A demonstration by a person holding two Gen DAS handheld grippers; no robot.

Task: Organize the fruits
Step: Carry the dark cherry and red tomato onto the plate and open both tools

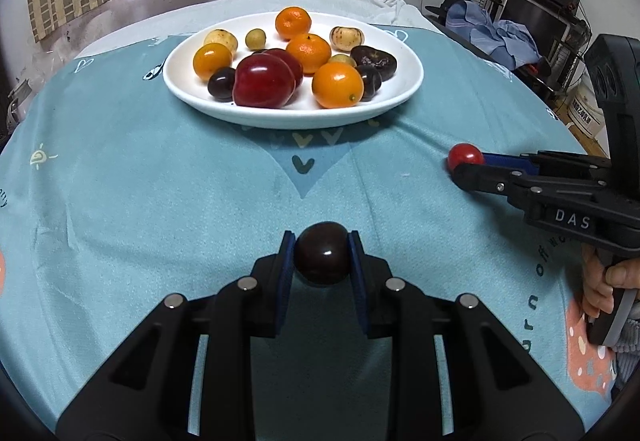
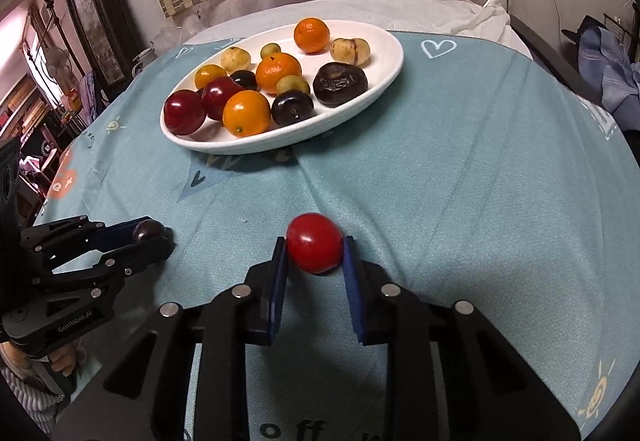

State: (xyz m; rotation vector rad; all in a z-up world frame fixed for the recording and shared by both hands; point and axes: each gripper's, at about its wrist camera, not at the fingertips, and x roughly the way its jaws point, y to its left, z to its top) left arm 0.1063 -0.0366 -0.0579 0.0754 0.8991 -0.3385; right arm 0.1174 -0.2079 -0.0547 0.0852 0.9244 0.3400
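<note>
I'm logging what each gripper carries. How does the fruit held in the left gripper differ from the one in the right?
The left gripper is shut on a dark purple fruit, nearly black; the right gripper is shut on a red fruit, bright and tomato-like. The dark purple fruit looks rounder, the red fruit slightly more oval. Both are small, glossy, pinched between blue-padded fingers, and held short of the white plate.

The right gripper (image 1: 466, 169) carries "DAS" in white on its black body; the left gripper (image 2: 154, 237) carries "GenRobot.AI" on its side. The teal cloth (image 2: 460, 181) shows printed letters "off" at the near edge; other lettering is unreadable
</note>
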